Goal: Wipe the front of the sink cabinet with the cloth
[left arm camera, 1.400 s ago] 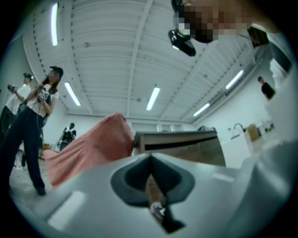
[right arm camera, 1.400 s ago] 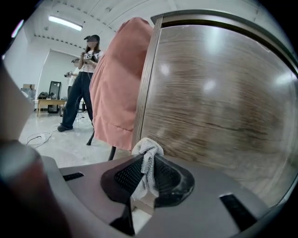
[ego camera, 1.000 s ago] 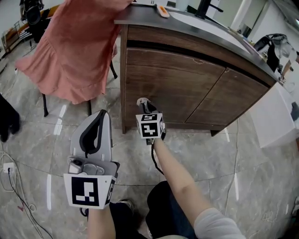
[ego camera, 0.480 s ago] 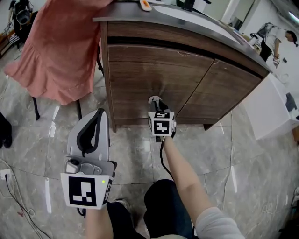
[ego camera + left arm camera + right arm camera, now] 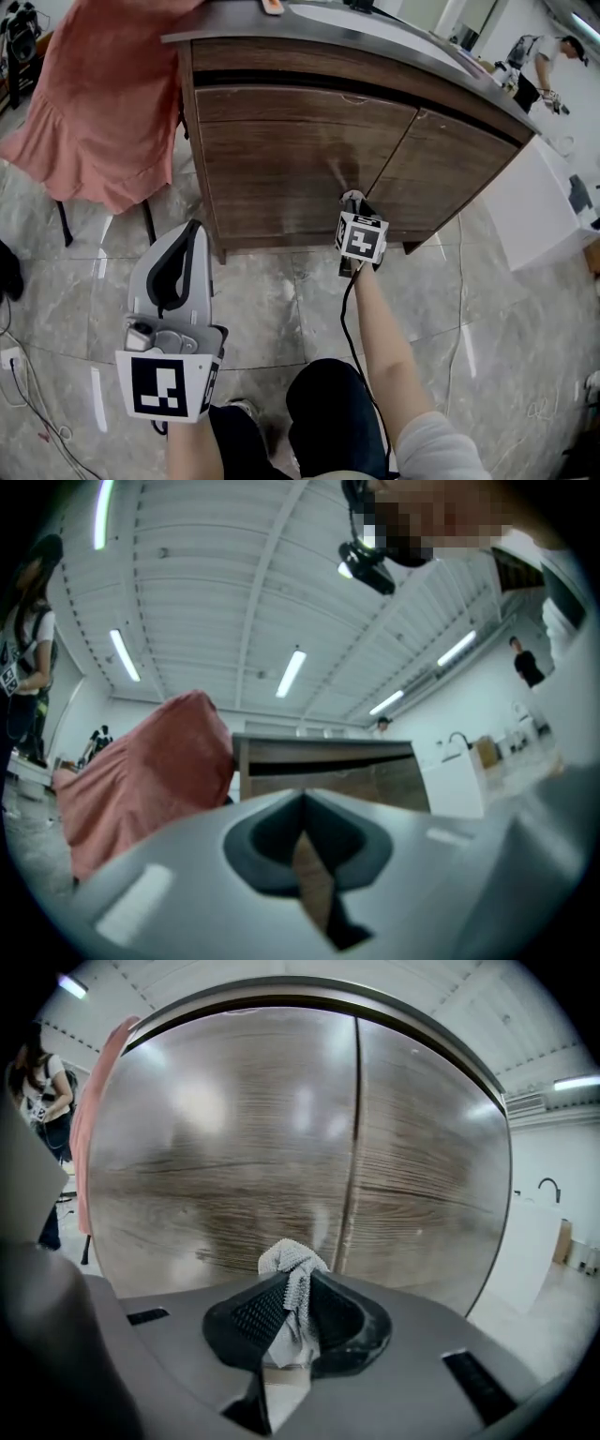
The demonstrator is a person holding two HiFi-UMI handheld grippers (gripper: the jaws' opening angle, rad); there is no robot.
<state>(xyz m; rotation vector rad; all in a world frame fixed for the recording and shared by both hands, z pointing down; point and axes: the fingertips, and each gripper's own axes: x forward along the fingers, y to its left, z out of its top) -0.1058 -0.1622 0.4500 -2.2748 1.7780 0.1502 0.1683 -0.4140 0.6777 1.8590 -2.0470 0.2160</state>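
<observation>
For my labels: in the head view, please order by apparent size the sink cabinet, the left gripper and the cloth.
sink cabinet
left gripper, though nearness to the camera enlarges it
cloth, only a small tuft

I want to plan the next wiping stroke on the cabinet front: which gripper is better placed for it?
The right gripper. Its jaws are shut on the cloth, close to the cabinet front. The left gripper is shut on nothing and hangs back over the floor.

Glossy grey marble floor (image 5: 281,309), pink fabric (image 5: 94,112) draped over a chair (image 5: 148,225) at far left, a white unit (image 5: 530,220) at right, strip lights (image 5: 291,672) on a ribbed white ceiling (image 5: 206,574).
</observation>
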